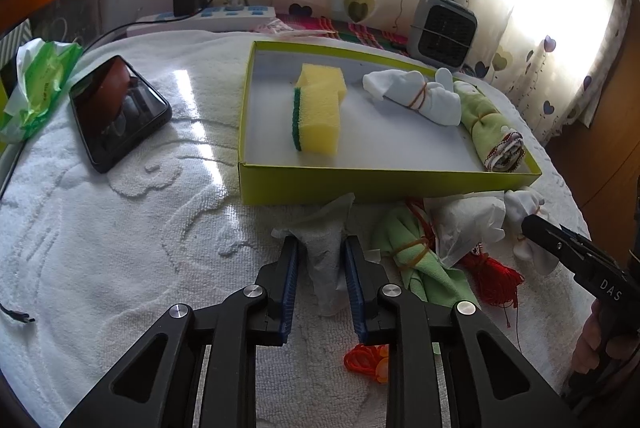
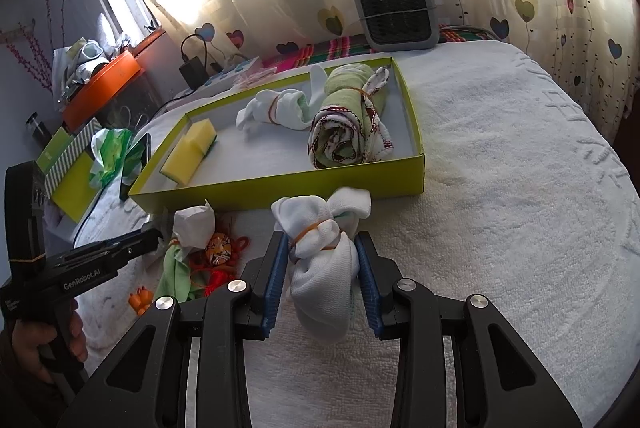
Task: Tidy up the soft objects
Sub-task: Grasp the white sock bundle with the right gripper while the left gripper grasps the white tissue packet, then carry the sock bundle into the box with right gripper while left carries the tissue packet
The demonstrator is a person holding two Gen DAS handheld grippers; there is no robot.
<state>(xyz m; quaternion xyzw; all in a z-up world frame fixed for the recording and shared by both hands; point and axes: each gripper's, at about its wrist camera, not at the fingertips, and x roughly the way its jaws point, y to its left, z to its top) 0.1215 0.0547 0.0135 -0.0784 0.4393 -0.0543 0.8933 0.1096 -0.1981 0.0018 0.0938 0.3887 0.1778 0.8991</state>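
Right wrist view: my right gripper [image 2: 322,278] sits low over the white towel [image 2: 500,188], aimed at the green box [image 2: 280,188]. White sock bundle [image 2: 320,248] lies lengthwise between its fingers, knotted end toward the box; jaws part-open, pads touching its sides. My left gripper [image 1: 320,280] straddles a crumpled tissue [image 1: 324,252], jaws spread, contact unclear.

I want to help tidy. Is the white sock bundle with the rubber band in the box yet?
Out. That white sock bundle lies on the towel before the yellow-green box, between the right gripper pads.
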